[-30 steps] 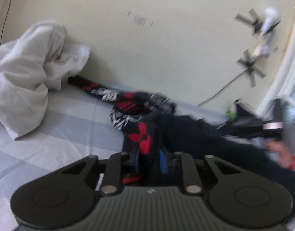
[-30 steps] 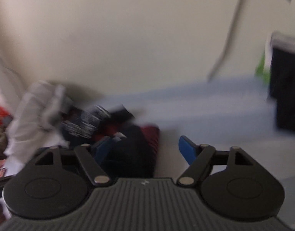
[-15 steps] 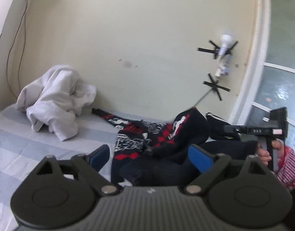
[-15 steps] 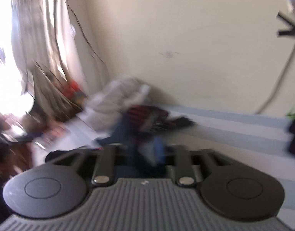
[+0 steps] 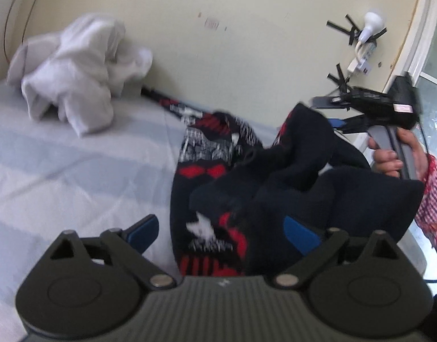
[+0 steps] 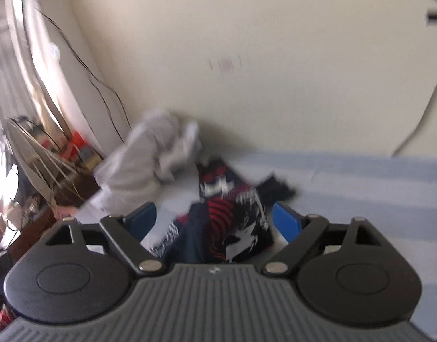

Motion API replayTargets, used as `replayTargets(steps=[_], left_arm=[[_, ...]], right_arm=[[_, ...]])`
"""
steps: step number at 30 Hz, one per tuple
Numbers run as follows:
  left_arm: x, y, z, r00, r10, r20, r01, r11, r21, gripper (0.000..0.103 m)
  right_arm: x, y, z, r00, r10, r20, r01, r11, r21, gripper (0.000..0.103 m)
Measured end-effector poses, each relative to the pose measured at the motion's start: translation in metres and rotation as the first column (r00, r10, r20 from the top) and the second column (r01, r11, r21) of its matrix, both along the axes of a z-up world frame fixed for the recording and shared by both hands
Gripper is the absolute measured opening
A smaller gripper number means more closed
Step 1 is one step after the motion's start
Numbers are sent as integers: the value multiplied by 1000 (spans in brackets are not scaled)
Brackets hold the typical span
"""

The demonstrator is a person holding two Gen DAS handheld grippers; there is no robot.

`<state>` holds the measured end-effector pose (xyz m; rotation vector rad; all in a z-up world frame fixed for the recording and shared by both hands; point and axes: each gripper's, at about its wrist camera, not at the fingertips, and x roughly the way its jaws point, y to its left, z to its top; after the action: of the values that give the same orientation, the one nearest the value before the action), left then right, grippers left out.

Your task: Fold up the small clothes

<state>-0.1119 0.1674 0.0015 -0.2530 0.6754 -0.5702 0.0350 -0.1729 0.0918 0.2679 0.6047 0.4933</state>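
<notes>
The dark printed garment (image 5: 247, 188) lies ungripped between the closing left gripper (image 5: 221, 233) and opening right gripper (image 6: 212, 219).

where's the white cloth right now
The white cloth sits bunched at the far left of the bed, against the wall, just left of the dark printed garment.
</notes>
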Motion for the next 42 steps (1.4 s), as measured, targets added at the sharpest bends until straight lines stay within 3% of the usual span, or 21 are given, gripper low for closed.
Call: replayTargets(steps=[1, 2, 3, 4, 5, 7, 10, 12, 13, 15, 20, 21, 22, 24, 27, 29, 31, 33, 38, 39, 42], left_arm=[[2, -3, -3, 1000, -21, -20, 21, 1000, 1, 49], [0, -8, -4, 1000, -23, -13, 24, 999, 23, 44], [-3, -12, 0, 1000, -20, 17, 19, 999, 51, 24], [-7, -16, 5, 998, -49, 46, 46, 997, 61, 6], [-9, -18, 12, 996, -71, 61, 68, 997, 49, 6], [-13, -24, 33, 987, -64, 150, 53, 996, 76, 6], [-17, -30, 84, 944, -39, 327, 1, 993, 116, 5], [-24, -30, 130, 890, -8, 456, -33, 996, 83, 5], [-31, -29, 158, 851, 19, 525, -57, 997, 57, 5], [-44, -32, 203, 779, 71, 623, -102, 995, 14, 5], [-100, -49, 303, 511, 214, 832, -224, 968, -112, 5], [-110, -52, 316, 473, 229, 851, -235, 964, -128, 5], [-120, -57, 331, 436, 240, 867, -242, 960, -144, 5], [-129, -66, 349, 393, 251, 884, -254, 954, -158, 5], [-127, -79, 359, 360, 258, 896, -289, 944, -156, 5], [-112, -89, 355, 389, 238, 890, -295, 947, -124, 5], [-90, -100, 343, 437, 215, 874, -312, 947, -77, 5], [-57, -114, 323, 493, 190, 849, -338, 941, -15, 6], [78, -166, 249, 706, 161, 690, -353, 924, 146, 6], [106, -178, 233, 739, 169, 652, -353, 922, 160, 8], [211, -227, 166, 869, 211, 448, -371, 876, 308, 11]], right_arm=[[10, 8, -6, 999, -2, -45, 1, 1000, -23, 86], [17, 17, -14, 997, 5, -83, -9, 999, -49, 49], [19, 19, -21, 993, 22, -114, -29, 997, -67, 18], [23, 31, -21, 991, 7, -133, -16, 997, -70, 14], [14, 26, -14, 995, -20, -97, 15, 999, -52, 14], [-14, 14, 18, 998, -38, 55, 38, 999, 0, 13], [-75, -6, 80, 944, -92, 316, 88, 996, 26, 13], [-121, -14, 124, 869, -118, 480, 114, 993, 38, 13], [-143, -16, 143, 823, -133, 553, 133, 990, 41, 13], [-192, -18, 179, 708, -166, 687, 171, 983, 62, 13], [-302, -17, 239, 396, -270, 878, 276, 947, 167, 14], [-316, -15, 245, 351, -284, 892, 298, 937, 181, 14], [-331, -14, 252, 311, -299, 902, 321, 926, 196, 14], [-352, -14, 263, 262, -322, 910, 352, 909, 221, 14], [-364, -22, 272, 246, -345, 906, 374, 896, 240, 14], [-357, -30, 270, 266, -358, 895, 383, 891, 242, 14], [-335, -25, 257, 292, -368, 883, 408, 883, 233, 14], [-310, -17, 247, 339, -376, 862, 426, 878, 216, 14], [-220, -29, 203, 528, -419, 738, 472, 868, 155, 14], [-194, -35, 188, 567, -437, 699, 494, 859, 136, 14], [-98, -51, 135, 663, -505, 552, 555, 827, 89, 18]])
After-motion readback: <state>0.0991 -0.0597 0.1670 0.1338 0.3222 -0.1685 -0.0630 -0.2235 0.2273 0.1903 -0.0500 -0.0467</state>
